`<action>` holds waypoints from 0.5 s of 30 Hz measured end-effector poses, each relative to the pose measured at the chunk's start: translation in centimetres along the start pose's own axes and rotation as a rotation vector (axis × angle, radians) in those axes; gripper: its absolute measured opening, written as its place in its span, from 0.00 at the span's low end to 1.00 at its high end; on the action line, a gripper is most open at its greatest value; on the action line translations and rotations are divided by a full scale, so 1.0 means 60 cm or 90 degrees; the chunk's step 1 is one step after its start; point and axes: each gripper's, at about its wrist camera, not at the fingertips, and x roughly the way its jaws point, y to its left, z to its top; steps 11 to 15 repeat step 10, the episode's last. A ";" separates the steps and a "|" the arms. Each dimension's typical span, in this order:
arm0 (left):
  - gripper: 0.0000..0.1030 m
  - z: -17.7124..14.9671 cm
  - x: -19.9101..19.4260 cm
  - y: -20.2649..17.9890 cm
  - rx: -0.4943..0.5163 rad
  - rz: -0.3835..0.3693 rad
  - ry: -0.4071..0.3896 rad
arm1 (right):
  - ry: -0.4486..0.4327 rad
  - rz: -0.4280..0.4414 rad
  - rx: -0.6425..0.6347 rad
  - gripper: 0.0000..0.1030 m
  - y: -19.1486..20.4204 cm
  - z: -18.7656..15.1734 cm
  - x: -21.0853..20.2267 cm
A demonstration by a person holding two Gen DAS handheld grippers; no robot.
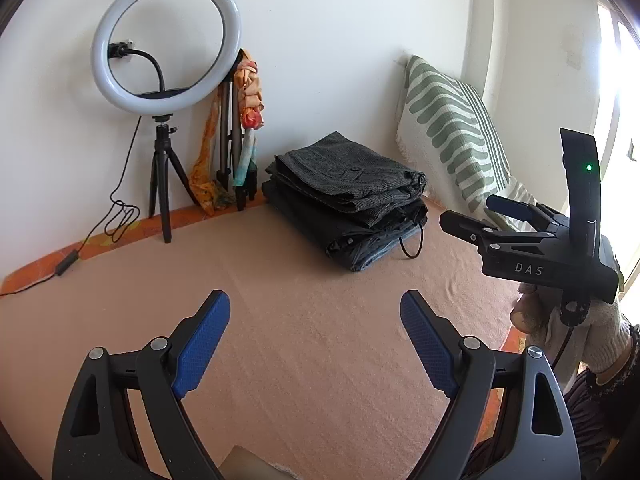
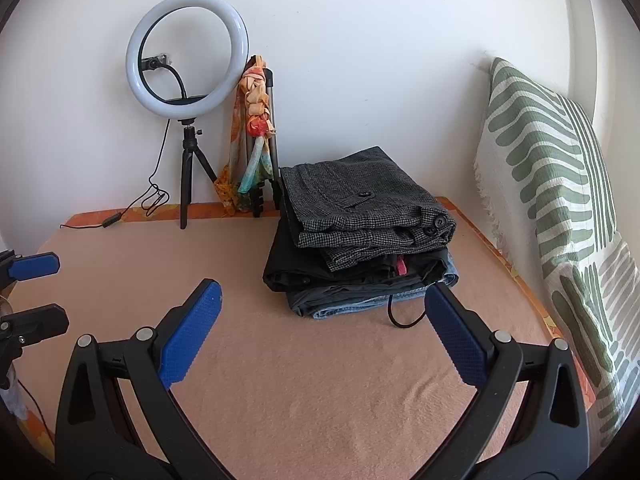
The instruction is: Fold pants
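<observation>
While the folded pants (image 2: 360,236) sit stacked at the far side of the peach blanket (image 1: 304,360), both tools hang back empty.
Left gripper (image 1: 316,332) and right gripper (image 2: 324,320) have jaws spread wide, likely between garments; ring light (image 2: 186,54), scarf-draped tripod (image 2: 260,136) and striped pillow (image 2: 560,184) border the pile, nothing blocking it.

Plenty of open peach blanket (image 2: 280,380) in front of both tools, nothing lying on it up close. The stack of folded pants (image 2: 360,236) sits toward the far right, with a black cord loop (image 2: 404,316) poking out at its near edge. Right side is walled in by the striped cushion (image 2: 560,200). Far left along the wall: ring light (image 2: 186,54) on its tripod, trailing cable (image 1: 120,216), and a scarf-draped stand (image 2: 256,136).
</observation>
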 end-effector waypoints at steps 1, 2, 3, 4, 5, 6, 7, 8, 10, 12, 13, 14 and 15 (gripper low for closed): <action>0.85 0.000 0.000 0.001 -0.003 -0.002 0.001 | 0.000 0.000 -0.001 1.00 0.000 0.000 0.000; 0.85 0.000 0.001 0.003 -0.006 -0.005 0.001 | 0.000 0.001 0.000 1.00 0.000 0.000 0.000; 0.85 -0.001 0.001 0.003 -0.008 -0.009 0.001 | 0.000 0.002 0.002 1.00 0.000 0.000 0.000; 0.85 -0.001 0.001 0.004 -0.009 -0.010 0.001 | 0.000 0.002 0.003 1.00 0.000 0.000 0.000; 0.85 -0.001 0.001 0.004 -0.009 -0.010 -0.001 | 0.000 0.002 0.003 1.00 0.000 0.000 0.000; 0.85 -0.001 0.001 0.004 -0.007 -0.007 -0.004 | 0.001 0.003 0.004 1.00 0.000 0.000 0.001; 0.85 -0.002 0.000 0.004 -0.004 -0.004 -0.007 | 0.001 0.003 0.005 1.00 -0.001 -0.001 0.000; 0.85 -0.002 0.000 0.003 -0.002 -0.002 -0.007 | 0.000 0.004 0.004 1.00 -0.001 -0.001 0.000; 0.85 -0.002 0.001 0.003 -0.004 -0.006 -0.002 | 0.001 0.004 0.003 1.00 0.000 -0.002 0.001; 0.85 -0.002 0.001 0.003 -0.004 -0.006 -0.002 | 0.001 0.004 0.003 1.00 0.000 -0.002 0.001; 0.85 -0.002 0.001 0.003 -0.004 -0.006 -0.002 | 0.001 0.004 0.003 1.00 0.000 -0.002 0.001; 0.85 -0.002 0.001 0.003 -0.004 -0.006 -0.002 | 0.001 0.004 0.003 1.00 0.000 -0.002 0.001; 0.85 -0.002 0.001 0.003 -0.004 -0.006 -0.002 | 0.001 0.004 0.003 1.00 0.000 -0.002 0.001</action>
